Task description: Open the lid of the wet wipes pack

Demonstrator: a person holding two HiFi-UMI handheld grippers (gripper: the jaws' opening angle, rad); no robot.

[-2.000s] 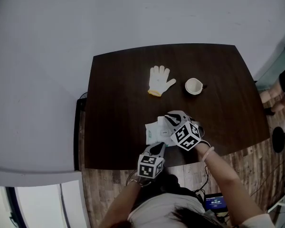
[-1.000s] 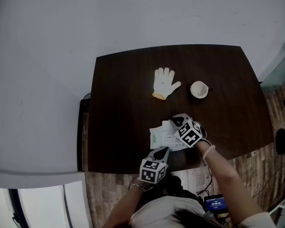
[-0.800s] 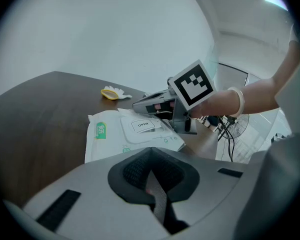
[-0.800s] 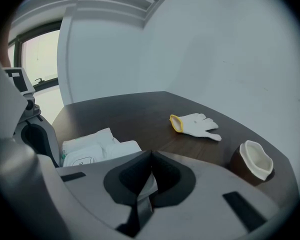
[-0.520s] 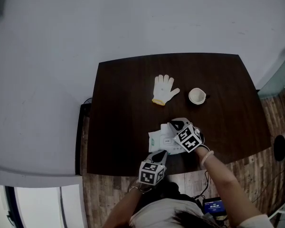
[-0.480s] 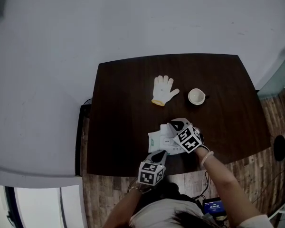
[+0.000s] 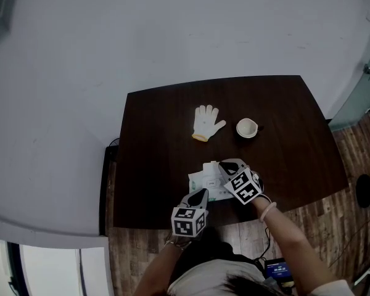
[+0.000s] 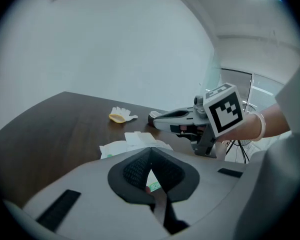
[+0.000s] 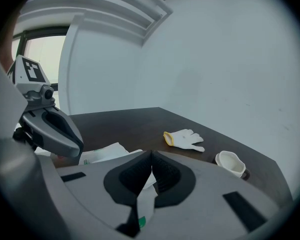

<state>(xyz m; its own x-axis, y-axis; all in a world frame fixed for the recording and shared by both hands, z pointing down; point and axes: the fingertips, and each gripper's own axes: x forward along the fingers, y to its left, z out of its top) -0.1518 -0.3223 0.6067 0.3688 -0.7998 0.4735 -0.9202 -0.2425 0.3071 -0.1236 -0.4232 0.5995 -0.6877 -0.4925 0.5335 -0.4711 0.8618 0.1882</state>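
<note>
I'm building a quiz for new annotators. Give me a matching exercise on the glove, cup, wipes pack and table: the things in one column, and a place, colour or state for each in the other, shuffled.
Things
1. glove
2. cup
3. pack
4. table

Descriptions
A. dark brown
B. pinched by the left gripper and the right gripper
C. white with a yellow cuff, lying flat
D. just right of the glove in the head view

Pairs: 1-C, 2-D, 3-B, 4-A
</note>
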